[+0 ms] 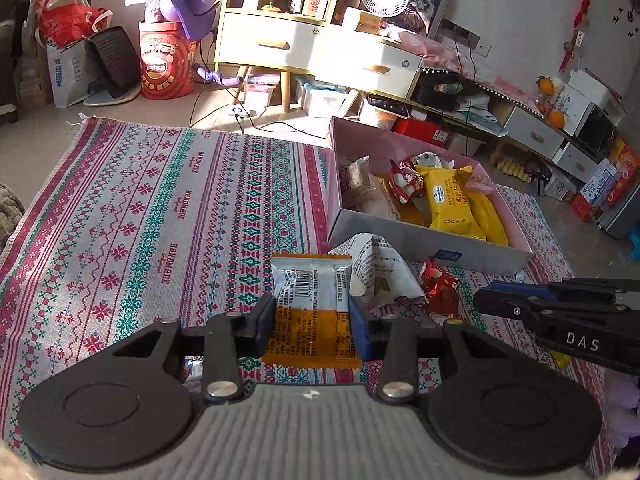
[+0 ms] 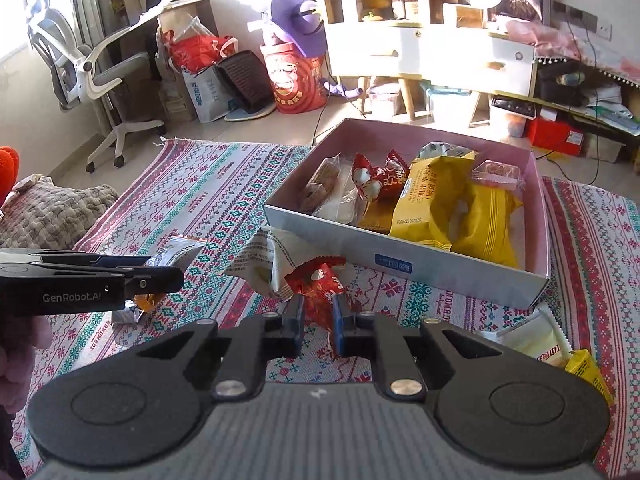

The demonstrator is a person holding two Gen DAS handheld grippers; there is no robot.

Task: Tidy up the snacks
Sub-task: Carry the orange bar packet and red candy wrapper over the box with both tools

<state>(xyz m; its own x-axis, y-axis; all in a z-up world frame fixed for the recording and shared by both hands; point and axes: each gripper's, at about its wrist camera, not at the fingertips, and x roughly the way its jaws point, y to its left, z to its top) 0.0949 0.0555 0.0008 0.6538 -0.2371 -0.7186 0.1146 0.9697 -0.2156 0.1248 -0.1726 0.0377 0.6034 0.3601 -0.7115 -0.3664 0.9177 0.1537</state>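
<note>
A shallow pink-lined box on the patterned cloth holds several snack packs: yellow, red and clear ones. In front of it lie an orange-and-silver packet, a white packet and a red packet. My left gripper has its fingers against both sides of the orange-and-silver packet, which rests on the cloth. My right gripper has its fingers closed on the red packet's near end. Each gripper shows from the side in the other's view.
A white packet and a small yellow packet lie on the cloth at the right. A grey blanket is at the left. Beyond the cloth are an office chair, bags, a red drum and wooden cabinets.
</note>
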